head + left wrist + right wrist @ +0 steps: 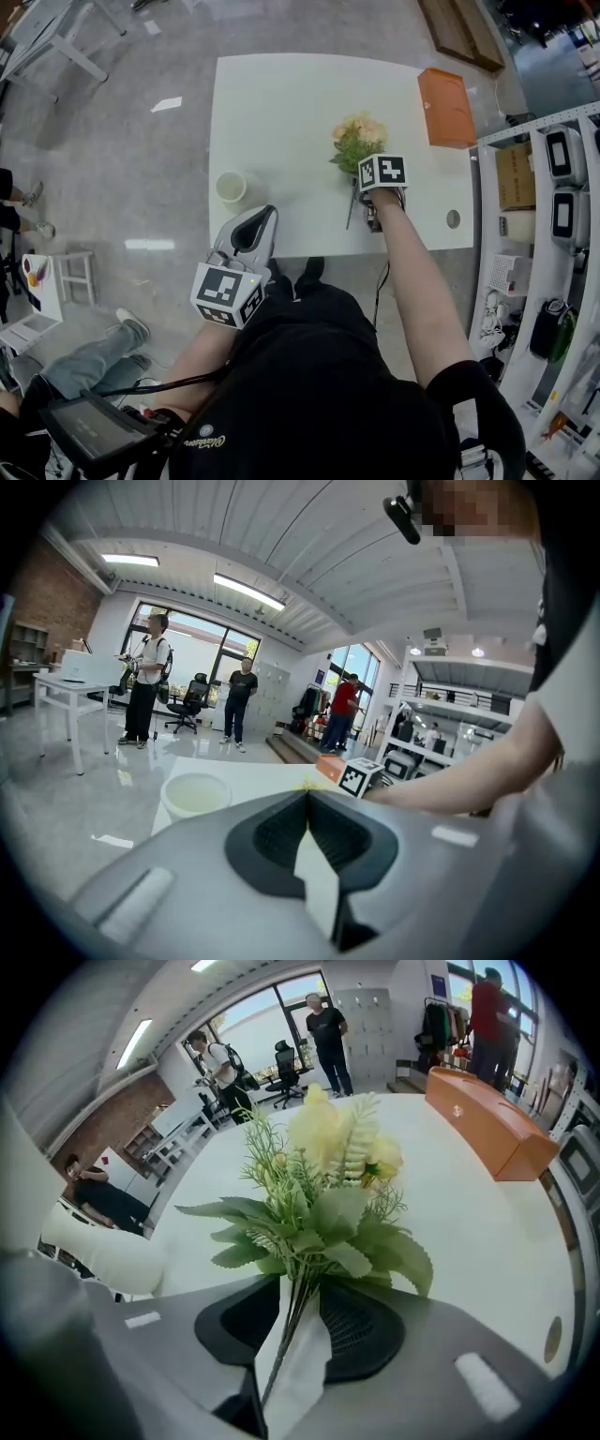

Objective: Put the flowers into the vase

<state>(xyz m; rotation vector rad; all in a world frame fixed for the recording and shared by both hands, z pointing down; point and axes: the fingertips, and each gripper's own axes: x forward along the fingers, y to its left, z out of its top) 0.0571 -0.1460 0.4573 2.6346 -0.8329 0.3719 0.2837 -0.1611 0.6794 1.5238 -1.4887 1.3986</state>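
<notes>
Room: polished grey floor (122,169) is reflecting the ceiling lights; people (142,682) are standing by tall windows (192,644) at the far end; white shelving (553,234) loaded with devices is running along the right side.
Surface: white table (281,103) is carrying only a few things, and a small round hole (453,218) is showing near its right front corner.
Orange box (446,105): lying at the table's far right edge.
Vase (231,187): a white, cup-like pot standing upright near the table's left edge, well apart from the flowers.
Flowers (358,139): pale blooms with green leaves are resting right of the table's middle, heads pointing away from the person, stems trailing toward the near edge.
Right gripper (301,1281): pointing steeply down over the stems; its jaws are standing apart with the thin stems running through the gap, not pinched.
Left gripper (307,794): hovering at the near left edge, tips pressed together, holding nothing.
</notes>
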